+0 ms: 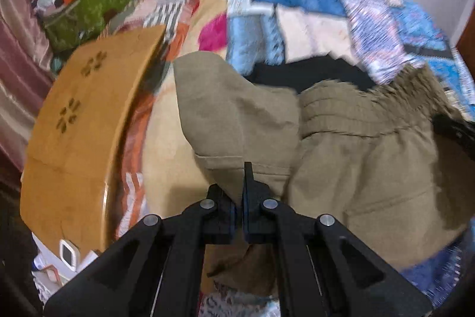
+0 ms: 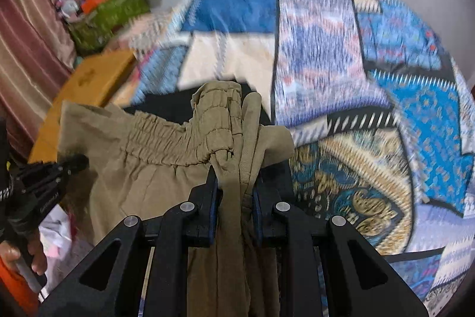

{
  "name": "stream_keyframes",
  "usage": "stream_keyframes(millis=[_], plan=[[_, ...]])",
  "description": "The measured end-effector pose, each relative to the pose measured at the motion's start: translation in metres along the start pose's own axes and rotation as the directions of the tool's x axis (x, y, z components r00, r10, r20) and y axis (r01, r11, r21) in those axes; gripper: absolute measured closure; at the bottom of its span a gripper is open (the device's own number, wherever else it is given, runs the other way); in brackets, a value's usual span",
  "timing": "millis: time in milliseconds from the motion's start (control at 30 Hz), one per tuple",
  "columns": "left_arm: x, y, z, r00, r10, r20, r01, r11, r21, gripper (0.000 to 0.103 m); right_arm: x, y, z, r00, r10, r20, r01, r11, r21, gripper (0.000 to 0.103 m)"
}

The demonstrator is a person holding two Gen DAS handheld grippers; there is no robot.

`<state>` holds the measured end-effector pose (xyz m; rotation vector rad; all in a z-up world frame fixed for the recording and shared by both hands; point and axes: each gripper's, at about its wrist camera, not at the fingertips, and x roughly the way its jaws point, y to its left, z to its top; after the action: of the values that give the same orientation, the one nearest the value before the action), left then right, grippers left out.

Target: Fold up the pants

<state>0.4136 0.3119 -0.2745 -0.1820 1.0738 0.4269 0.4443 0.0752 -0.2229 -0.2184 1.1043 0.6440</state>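
The khaki pants [image 1: 350, 156] with an elastic waistband hang lifted over a bed. My left gripper [image 1: 240, 195] is shut on a hemmed edge of the pants. My right gripper [image 2: 236, 192] is shut on a bunched part of the pants [image 2: 154, 168] at the waistband. The left gripper also shows at the left of the right wrist view [image 2: 56, 171], pinching the pants' left edge. The right gripper shows at the right edge of the left wrist view [image 1: 454, 132]. Both views are motion-blurred.
A patchwork blue bedspread [image 2: 400, 85] covers the bed. A black cloth [image 1: 308, 73] lies behind the pants. A wooden headboard [image 1: 77, 132] stands at left. A green bag [image 1: 86, 8] with clutter sits at far left beside striped curtains [image 2: 26, 28].
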Motion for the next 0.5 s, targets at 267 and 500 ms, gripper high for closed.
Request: stream_keyframes(millis=[267, 500], plan=[[0.018, 0.015, -0.017, 0.998, -0.022, -0.065, 0.020, 0.999, -0.026, 0.079, -0.027, -0.011, -0.022, 1.000, -0.016, 0.011, 0.016, 1.000, 0.008, 0.072], [-0.059, 0.019, -0.034, 0.999, -0.033, -0.044, 0.033, 0.999, 0.006, 0.053, -0.108, 0.006, -0.044, 0.990, 0.019, 0.137, -0.010, 0.998, -0.067, 0.071]])
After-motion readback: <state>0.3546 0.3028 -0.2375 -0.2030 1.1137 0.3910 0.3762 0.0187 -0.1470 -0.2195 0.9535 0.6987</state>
